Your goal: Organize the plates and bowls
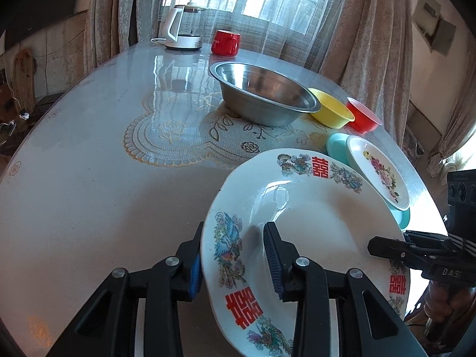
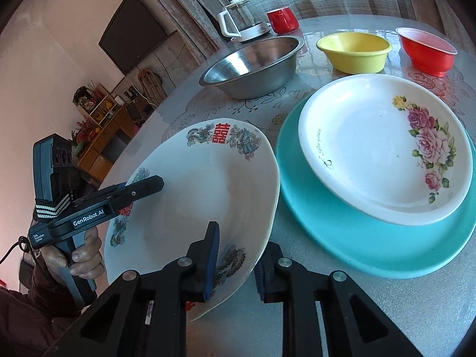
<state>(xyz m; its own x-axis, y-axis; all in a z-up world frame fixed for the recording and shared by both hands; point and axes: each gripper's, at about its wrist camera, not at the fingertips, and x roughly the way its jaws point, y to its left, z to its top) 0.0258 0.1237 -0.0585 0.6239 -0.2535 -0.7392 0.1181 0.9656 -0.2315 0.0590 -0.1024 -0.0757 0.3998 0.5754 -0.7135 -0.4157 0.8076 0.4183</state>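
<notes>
A white plate [image 1: 312,208] [image 2: 202,184] printed with phoenixes and red characters is held tilted over the table between both grippers. My left gripper [image 1: 235,238] [image 2: 148,184] is shut on its left rim, one pad under the rim and one on the inner face. My right gripper [image 2: 241,238] [image 1: 386,247] is shut on the opposite rim in the same way. To the right, a white rose-patterned plate [image 2: 372,148] [image 1: 377,169] sits on a teal plate [image 2: 342,238] [image 1: 336,145].
A steel bowl [image 1: 261,89] [image 2: 253,65], a yellow bowl [image 1: 330,107] [image 2: 354,50] and a red bowl [image 1: 363,116] [image 2: 428,50] stand in a row behind the plates. A kettle [image 1: 183,26] and a red mug [image 1: 225,41] stand by the window. The round table [image 1: 89,178] has bare surface on the left.
</notes>
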